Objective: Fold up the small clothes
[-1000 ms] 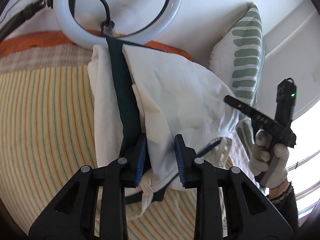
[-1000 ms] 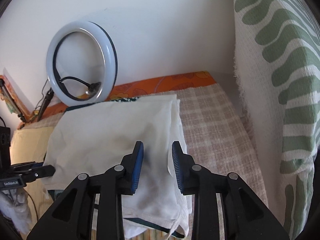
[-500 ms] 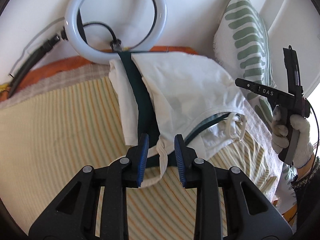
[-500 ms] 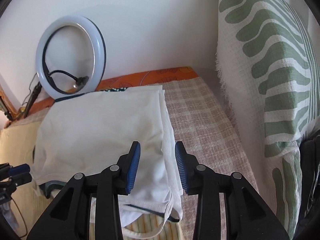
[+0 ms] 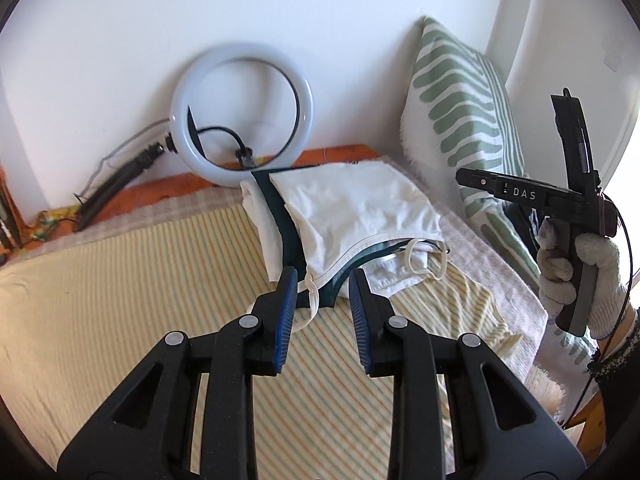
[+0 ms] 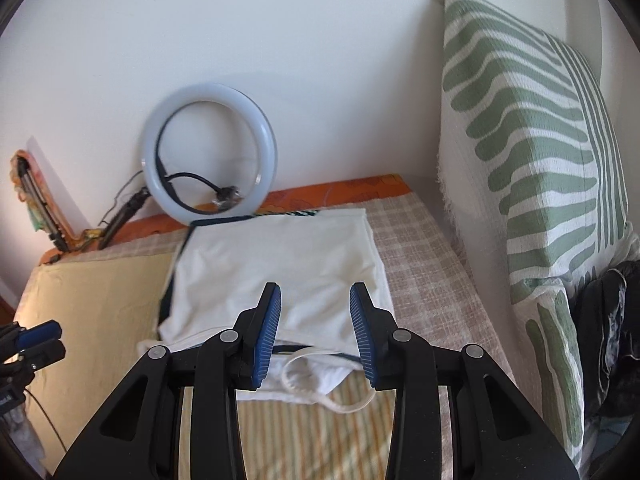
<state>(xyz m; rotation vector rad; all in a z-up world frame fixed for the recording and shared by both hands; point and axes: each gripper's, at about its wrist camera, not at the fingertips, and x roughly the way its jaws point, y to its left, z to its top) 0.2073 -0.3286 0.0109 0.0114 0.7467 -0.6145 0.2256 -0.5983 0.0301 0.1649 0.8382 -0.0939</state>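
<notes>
Folded white shorts [image 5: 352, 208] with dark green trim and a white drawstring lie on the striped yellow bedspread [image 5: 120, 300] near the wall; they also show in the right wrist view [image 6: 280, 272]. My left gripper [image 5: 322, 280] is open and empty, just in front of the shorts' waistband. My right gripper [image 6: 314, 296] is open and empty, raised above the near end of the shorts. The right gripper, held by a gloved hand, shows at the right of the left wrist view [image 5: 464, 178]. The left gripper's fingertips [image 6: 38, 330] show at the left edge of the right wrist view.
A white ring light [image 5: 240, 116] leans on the wall behind the shorts. A green-and-white patterned pillow [image 6: 532, 152] stands against the wall at the right. A checked beige blanket [image 6: 424, 264] lies under the shorts. An orange sheet edge [image 6: 340, 188] runs along the wall.
My left gripper let go of the shorts and drew back and up. My right gripper also drew back from the shorts. The shorts now lie folded and still.
</notes>
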